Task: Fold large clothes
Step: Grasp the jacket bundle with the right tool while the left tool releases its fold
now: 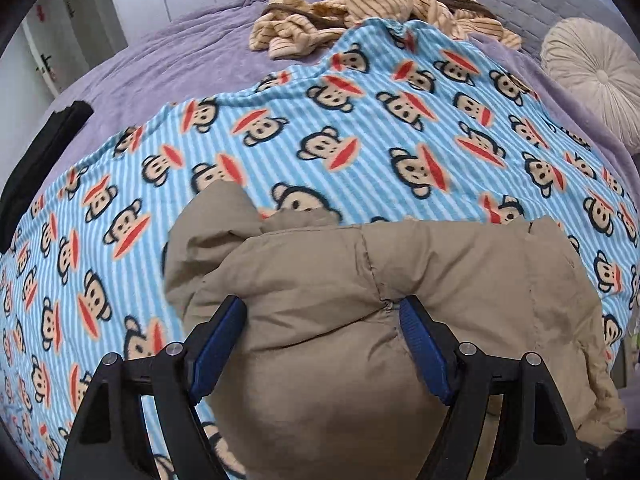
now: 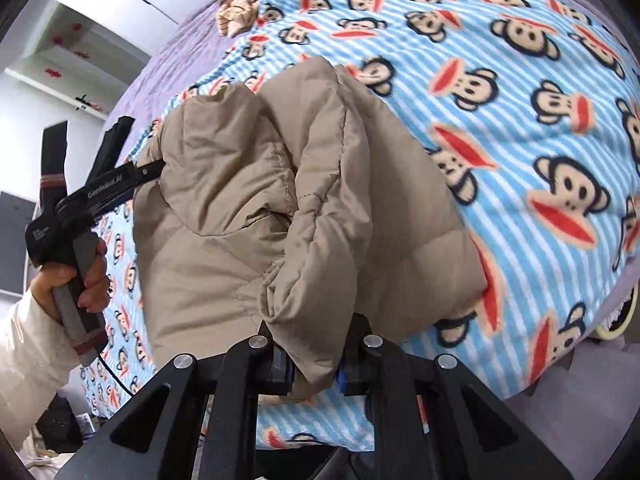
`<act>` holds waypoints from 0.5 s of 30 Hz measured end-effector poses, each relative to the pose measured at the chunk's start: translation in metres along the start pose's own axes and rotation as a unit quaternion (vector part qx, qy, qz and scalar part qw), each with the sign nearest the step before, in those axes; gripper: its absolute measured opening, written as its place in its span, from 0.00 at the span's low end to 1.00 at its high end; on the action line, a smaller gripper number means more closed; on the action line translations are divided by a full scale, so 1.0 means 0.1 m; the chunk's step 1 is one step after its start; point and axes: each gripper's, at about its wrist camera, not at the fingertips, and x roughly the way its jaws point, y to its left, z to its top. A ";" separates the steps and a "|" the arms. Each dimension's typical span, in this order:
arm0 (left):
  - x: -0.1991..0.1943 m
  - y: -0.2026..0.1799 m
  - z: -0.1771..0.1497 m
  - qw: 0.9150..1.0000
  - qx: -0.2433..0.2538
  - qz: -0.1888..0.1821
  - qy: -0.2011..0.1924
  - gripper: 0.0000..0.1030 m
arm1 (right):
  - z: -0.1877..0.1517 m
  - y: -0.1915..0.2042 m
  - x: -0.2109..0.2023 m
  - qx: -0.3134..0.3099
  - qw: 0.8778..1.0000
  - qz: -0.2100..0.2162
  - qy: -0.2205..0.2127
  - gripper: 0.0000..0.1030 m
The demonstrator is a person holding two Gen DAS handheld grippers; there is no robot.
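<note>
2 grippers on 1 garment: tan puffer jacket (image 1: 360,280) lies bunched on the monkey-print blanket (image 1: 360,120), near the bed's front edge.

Left gripper (image 1: 322,316): fingers spread wide w/ a fat bulge of jacket between them, blue pads (image 1: 420,344) touching fabric on both sides but not squeezed in. Not a firm hold, I'd say. Right gripper (image 2: 316,376): fingers pressed together, pinching a thick fold of the jacket hem/edge low in the right wrist view.

Step in hand, my read: lifting/spreading the jacket so it can be laid flat before folding. To do it well:
- close left on a seam or edge, not the puffy middle; padding slips.
- keep both grips on matching corners, pull apart till fabric is taut, then lower flat.
- move slow, puffer fill shifts & rebounds.

Edges & room:
- blanket ahead is open & flat, good room to lay it out twd bed centre.
- striped tan clothes pile (image 1: 380,4) sits at far end, well apart.
- round cushion (image 1: 596,76) at far right, clear of jacket.
- blanket's near edge drops off just below the right gripper; jacket could slide off if released there.
- black item (image 1: 44,160) at left blanket edge, can't tell what it is.
</note>
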 end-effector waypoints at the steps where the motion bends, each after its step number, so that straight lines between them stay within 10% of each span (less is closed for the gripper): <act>1: 0.06 -0.19 0.04 1.000 0.003 -0.003 -0.004 0.78 | 0.00 -0.06 0.03 0.008 1.000 -0.007 0.002 0.15; 11: 0.37 -0.79 0.13 0.999 0.034 0.006 0.013 0.78 | 0.04 -0.91 0.23 0.127 0.991 0.016 0.037 0.19; 15: 0.41 -0.78 0.14 0.999 0.031 0.009 0.018 0.80 | 0.14 -0.84 -0.21 0.076 0.997 -0.010 0.019 0.25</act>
